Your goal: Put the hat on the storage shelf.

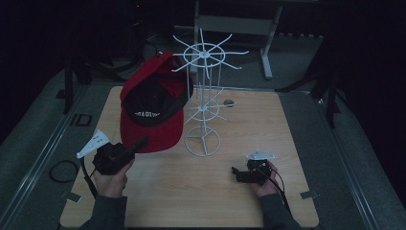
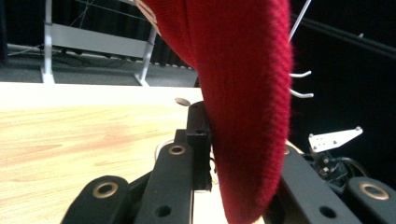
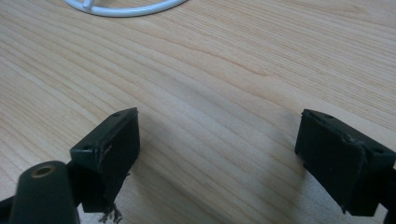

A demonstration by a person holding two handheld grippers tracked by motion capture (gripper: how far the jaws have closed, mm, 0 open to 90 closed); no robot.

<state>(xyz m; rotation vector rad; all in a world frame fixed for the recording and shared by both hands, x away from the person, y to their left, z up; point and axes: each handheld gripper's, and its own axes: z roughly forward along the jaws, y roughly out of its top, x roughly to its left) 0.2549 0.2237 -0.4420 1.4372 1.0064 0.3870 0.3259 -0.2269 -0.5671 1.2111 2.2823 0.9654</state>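
Left gripper (image 1: 140,143) pinches red cap (image 1: 153,112) hung on white rack (image 1: 203,103).

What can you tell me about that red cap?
The red knitted-looking baseball cap hangs on the white wire stand, its dark lining with white lettering facing the camera and its brim pointing down toward the wooden table. The brim's edge sits between the left tongs, which pinch it.
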